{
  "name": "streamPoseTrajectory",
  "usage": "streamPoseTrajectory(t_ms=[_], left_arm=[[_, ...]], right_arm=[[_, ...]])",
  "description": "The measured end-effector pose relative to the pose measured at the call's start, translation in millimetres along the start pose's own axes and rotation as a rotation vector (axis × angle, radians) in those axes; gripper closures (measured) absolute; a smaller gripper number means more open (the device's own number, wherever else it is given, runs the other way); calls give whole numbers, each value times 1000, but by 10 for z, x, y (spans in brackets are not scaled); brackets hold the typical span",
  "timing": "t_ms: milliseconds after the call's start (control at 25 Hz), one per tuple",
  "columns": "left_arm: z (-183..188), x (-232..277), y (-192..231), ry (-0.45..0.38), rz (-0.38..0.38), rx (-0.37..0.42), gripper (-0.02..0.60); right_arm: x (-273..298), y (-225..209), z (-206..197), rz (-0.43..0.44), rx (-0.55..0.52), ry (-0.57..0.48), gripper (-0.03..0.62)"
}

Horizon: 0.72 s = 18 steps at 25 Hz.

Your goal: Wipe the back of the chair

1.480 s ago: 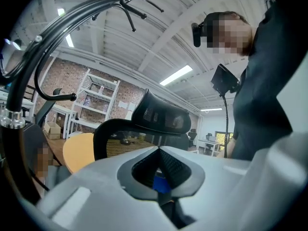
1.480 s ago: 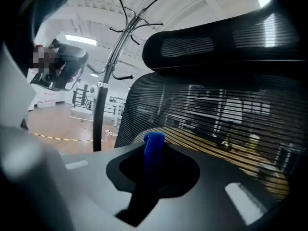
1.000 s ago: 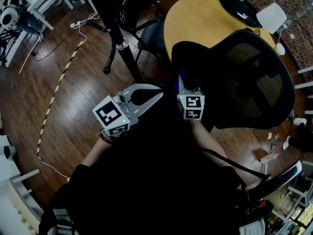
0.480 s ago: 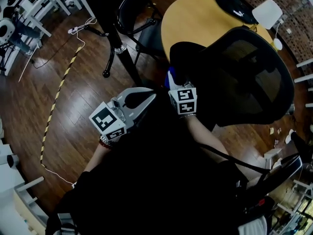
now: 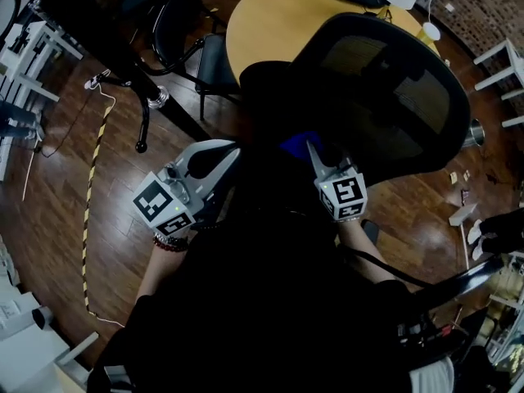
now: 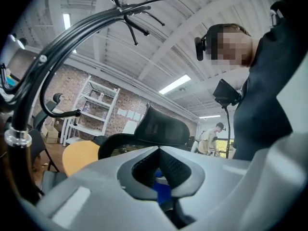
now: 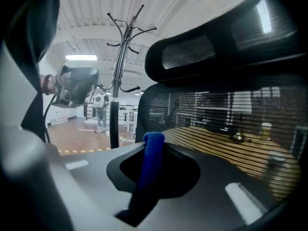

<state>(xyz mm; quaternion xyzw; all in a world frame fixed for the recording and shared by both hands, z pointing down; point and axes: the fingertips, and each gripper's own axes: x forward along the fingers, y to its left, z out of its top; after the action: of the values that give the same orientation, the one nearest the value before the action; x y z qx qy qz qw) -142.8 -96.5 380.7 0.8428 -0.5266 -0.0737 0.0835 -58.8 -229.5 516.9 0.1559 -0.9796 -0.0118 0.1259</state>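
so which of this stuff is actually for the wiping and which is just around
For the job: chair back, blue cloth, right gripper shut on it.
Just around: left gripper, shut; round table; coat stand; floor tape.

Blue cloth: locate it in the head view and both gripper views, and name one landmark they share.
Head view: blue cloth at centre, just below the mesh chair back.
Left gripper view: small blue patch low centre, past the left gripper's shut fingers; probably the cloth.
Right gripper view: low centre, clamped in the right gripper.
Shared landmark: the mesh chair back.
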Motion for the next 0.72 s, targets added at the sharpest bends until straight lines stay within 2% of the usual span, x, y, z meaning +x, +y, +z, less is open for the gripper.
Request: streamPoseTrajectory(t_ms=[120,360,560,720], left_arm=[[-131,144,-73,34,-48,-20,575],[-148,458,-89,50,-95,-32,575],[-34,622,2,51,-81,8,575],[-130,626,1,103,-61,17,575]], right_arm=[[-587,-138,-296,-114,-34,63,554],[-1685,-770,-1117,-455,163,193,554],[-2208,-1315,-1425,-615,162,258,554],[-2339,-1643,-1648,-667,174,313,554]])
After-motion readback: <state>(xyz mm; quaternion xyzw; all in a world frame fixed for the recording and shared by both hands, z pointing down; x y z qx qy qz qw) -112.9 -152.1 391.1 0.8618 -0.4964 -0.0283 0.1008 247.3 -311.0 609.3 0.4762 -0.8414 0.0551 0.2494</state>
